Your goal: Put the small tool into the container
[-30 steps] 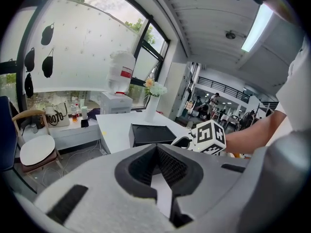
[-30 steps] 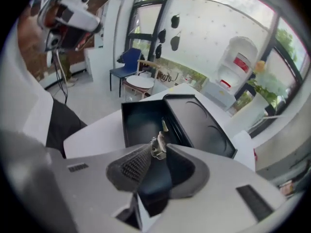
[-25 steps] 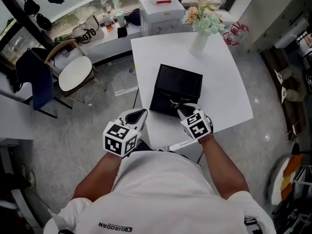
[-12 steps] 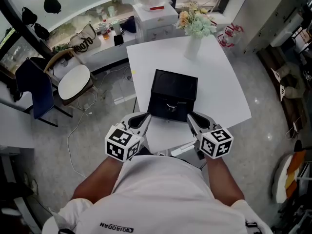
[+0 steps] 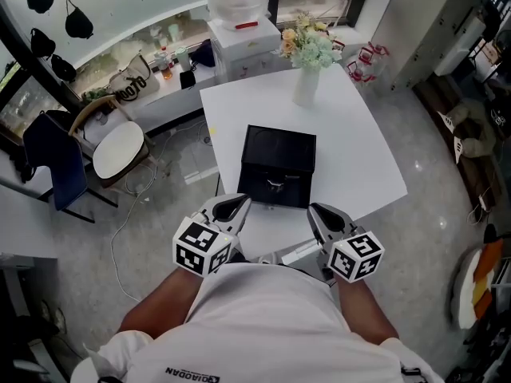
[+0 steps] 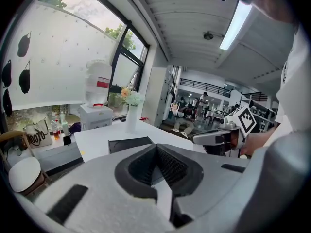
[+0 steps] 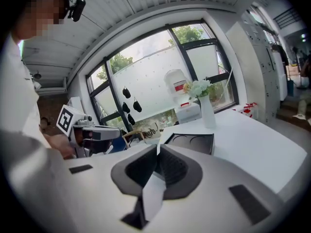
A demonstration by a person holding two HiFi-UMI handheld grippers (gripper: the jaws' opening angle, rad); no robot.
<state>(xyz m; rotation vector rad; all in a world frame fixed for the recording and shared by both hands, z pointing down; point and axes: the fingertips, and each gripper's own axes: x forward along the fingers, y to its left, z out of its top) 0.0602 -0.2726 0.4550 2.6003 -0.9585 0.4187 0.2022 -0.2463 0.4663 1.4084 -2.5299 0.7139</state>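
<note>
A black container (image 5: 278, 152) stands on the white table (image 5: 359, 150). The small metal tool (image 5: 275, 185) lies in its near part, free of both grippers. My left gripper (image 5: 238, 204) hovers by the table's near left edge, its jaws together and empty. At the near right, my right gripper (image 5: 318, 212) is drawn back from the container; its jaws have just been closing with nothing between them. The left gripper view shows its own jaws (image 6: 156, 147) meeting before the container (image 6: 129, 143). In the right gripper view the tips (image 7: 158, 149) meet too, with the container (image 7: 192, 142) beyond.
A white vase of flowers (image 5: 306, 86) stands at the table's far side. Behind it is a water dispenser (image 5: 239, 22). On the floor to the left are a round white chair (image 5: 118, 144) and a dark blue chair (image 5: 56, 166).
My right gripper has left the container, where its jaws stood wide at the tool, risen back toward the body and closed. The left gripper lifted slightly. The tool stays in the container.
</note>
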